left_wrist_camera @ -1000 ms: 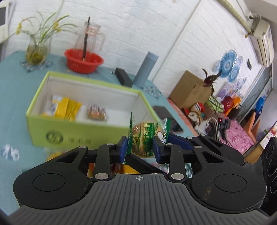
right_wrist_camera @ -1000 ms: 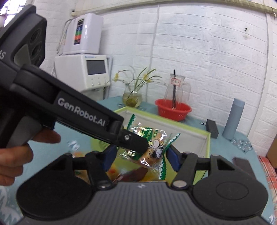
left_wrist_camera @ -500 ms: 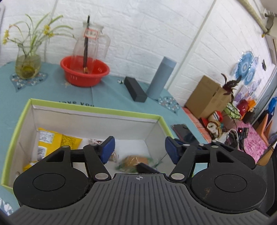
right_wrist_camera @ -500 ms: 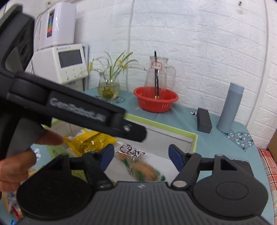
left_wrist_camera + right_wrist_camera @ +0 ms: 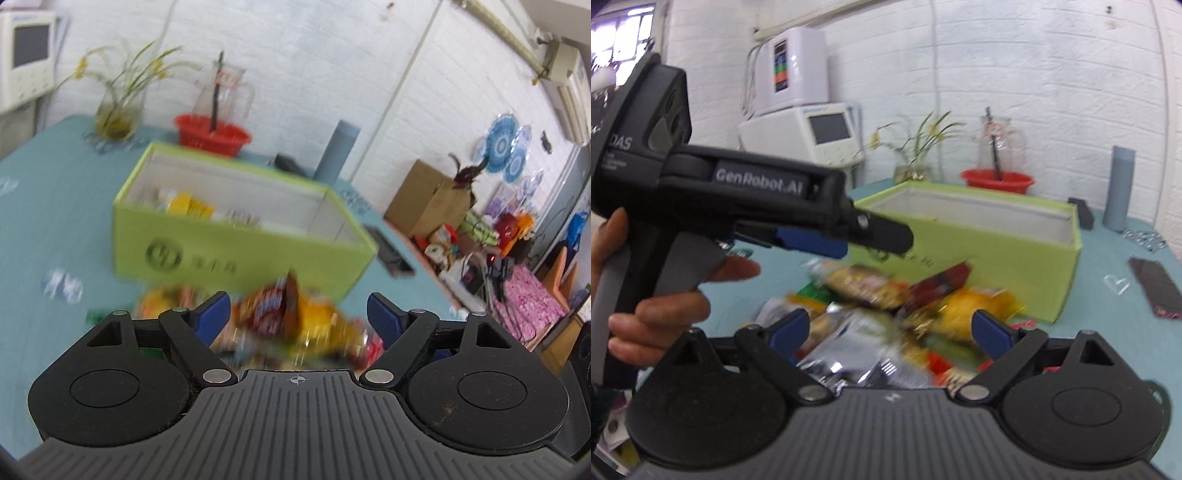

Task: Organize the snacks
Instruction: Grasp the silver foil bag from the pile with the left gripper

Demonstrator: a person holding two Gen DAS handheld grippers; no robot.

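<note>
A lime-green open box stands on the teal table, with yellow packets and other snacks inside. In front of it lies a blurred pile of loose snack packets. My left gripper hovers above the pile, its jaws opening, nothing pinched between the blue pads. My right gripper is also over the pile with jaws opening and empty. In the right wrist view the left gripper's body crosses the left side, held by a hand.
Behind the box stand a red basket with a glass pitcher, a vase of yellow flowers and a grey cylinder. A dark phone lies right of the box. White machines sit at the table's far left.
Both grippers carried a green-edged snack packet over the box, opened and dropped it inside. They have since pulled back toward the loose pile in front of the box, jaws wider.
</note>
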